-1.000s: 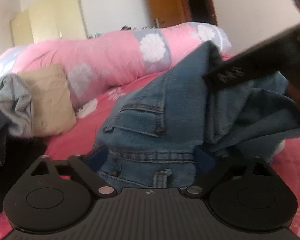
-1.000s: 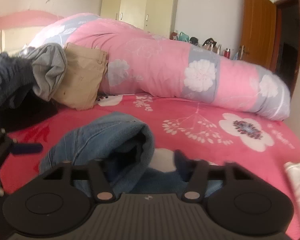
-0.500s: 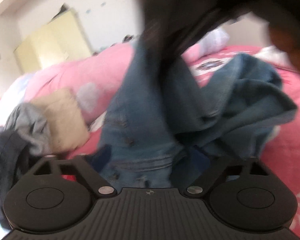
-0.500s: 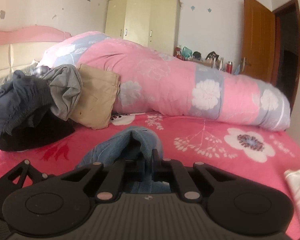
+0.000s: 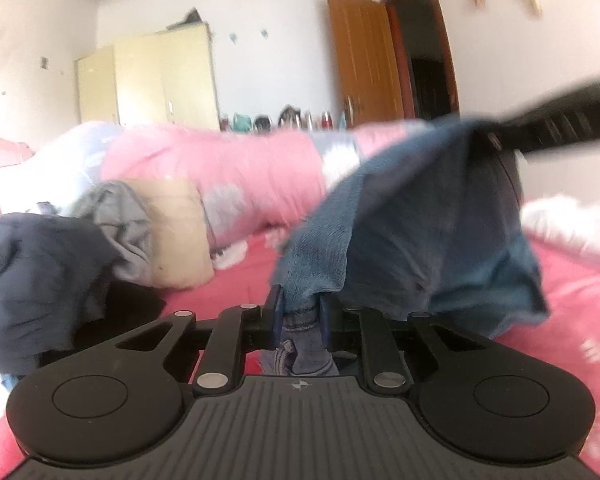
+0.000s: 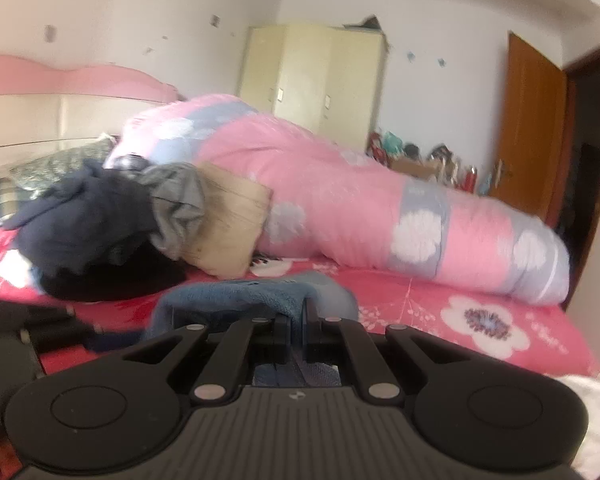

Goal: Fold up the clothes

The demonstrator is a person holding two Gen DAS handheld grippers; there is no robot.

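Red floral bedsheet [image 6: 420, 304]; cream wardrobe [image 6: 316, 76].

Matte black left claw [image 5: 300, 314] and right claw [image 6: 296, 328], ribbed bodies, silver pivot screws, round side discs.

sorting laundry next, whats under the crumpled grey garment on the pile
The crumpled grey garment lies over a folded beige cloth and against a dark navy garment. Whatever lies deeper in the pile is covered.

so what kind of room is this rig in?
A home bedroom, almost certainly: a bed with a red floral sheet and pink headboard, a rolled pink quilt, and a cream wardrobe by the wooden door.
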